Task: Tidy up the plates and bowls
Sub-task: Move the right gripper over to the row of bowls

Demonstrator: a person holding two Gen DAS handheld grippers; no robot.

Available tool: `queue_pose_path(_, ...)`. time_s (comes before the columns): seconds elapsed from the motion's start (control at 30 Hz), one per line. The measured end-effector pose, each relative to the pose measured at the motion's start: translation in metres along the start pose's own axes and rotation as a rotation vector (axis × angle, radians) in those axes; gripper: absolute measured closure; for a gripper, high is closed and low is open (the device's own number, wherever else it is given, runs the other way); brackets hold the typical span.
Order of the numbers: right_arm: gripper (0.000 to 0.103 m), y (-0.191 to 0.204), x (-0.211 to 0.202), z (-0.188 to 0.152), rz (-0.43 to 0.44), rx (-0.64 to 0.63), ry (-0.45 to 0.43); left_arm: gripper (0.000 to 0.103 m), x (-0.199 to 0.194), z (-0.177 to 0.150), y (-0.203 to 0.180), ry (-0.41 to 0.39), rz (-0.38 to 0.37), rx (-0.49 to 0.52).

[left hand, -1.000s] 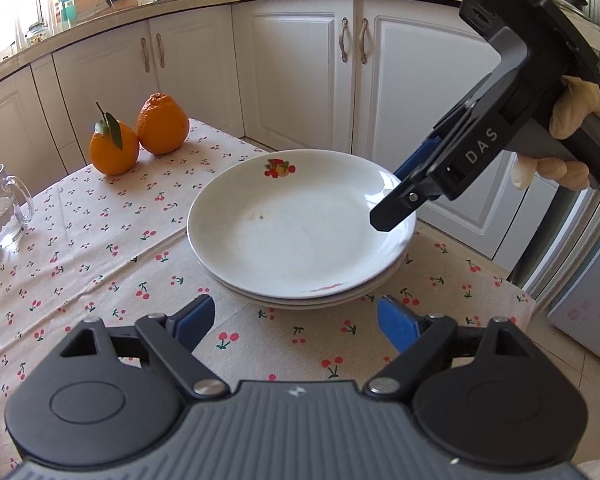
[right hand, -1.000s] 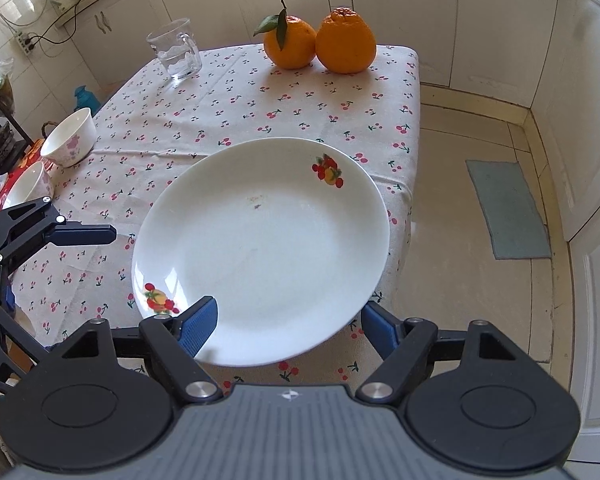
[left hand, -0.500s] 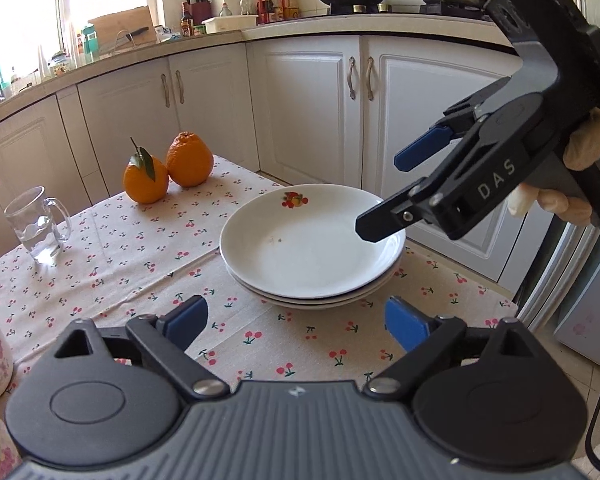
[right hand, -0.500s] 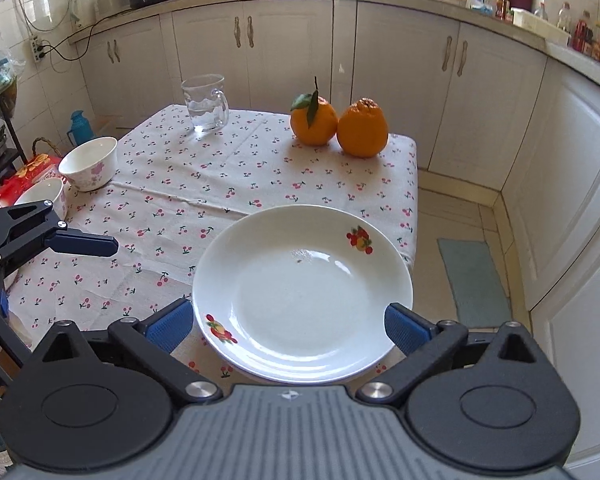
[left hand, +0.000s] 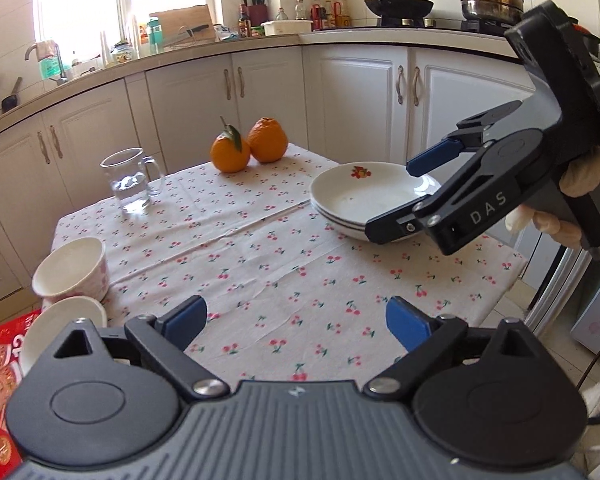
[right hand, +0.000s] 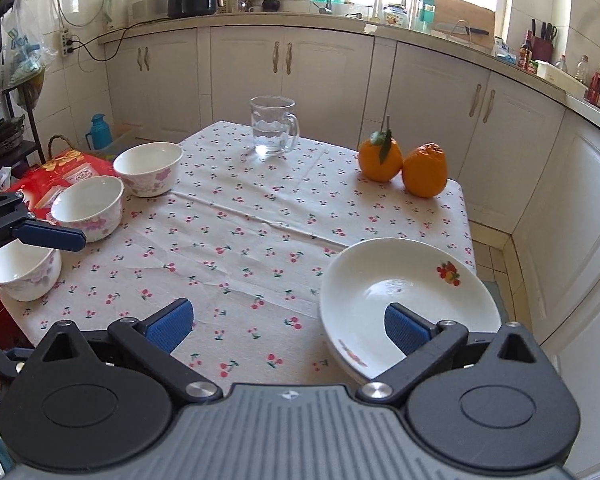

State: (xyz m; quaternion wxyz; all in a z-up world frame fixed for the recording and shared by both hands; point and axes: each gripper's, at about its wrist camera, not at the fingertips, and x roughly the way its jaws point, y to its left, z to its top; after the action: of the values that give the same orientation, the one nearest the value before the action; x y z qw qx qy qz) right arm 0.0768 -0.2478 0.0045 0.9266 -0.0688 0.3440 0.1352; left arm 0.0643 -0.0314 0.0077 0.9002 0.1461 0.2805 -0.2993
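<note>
Both wrist views look down across the table [left hand: 284, 264], sharing its plates [right hand: 384, 280].

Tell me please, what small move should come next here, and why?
Probably bring the left gripper toward the nearest bowl on the table's left edge. The plates already sit stacked, and both grippers have just been opening, with nothing between the fingers. Three bowls remain separate: this one, the middle bowl and the far bowl, so stacking them seems next.
</note>
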Motion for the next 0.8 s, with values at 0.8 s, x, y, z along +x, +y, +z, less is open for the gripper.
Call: queue_pose_path(0.8, 0.001, 0.162, 0.054, 0.049, 0.383, -0.197, 0.034, 0.007, -0.060, -0.104, 0.107, 0.142, 0.179, -0.125)
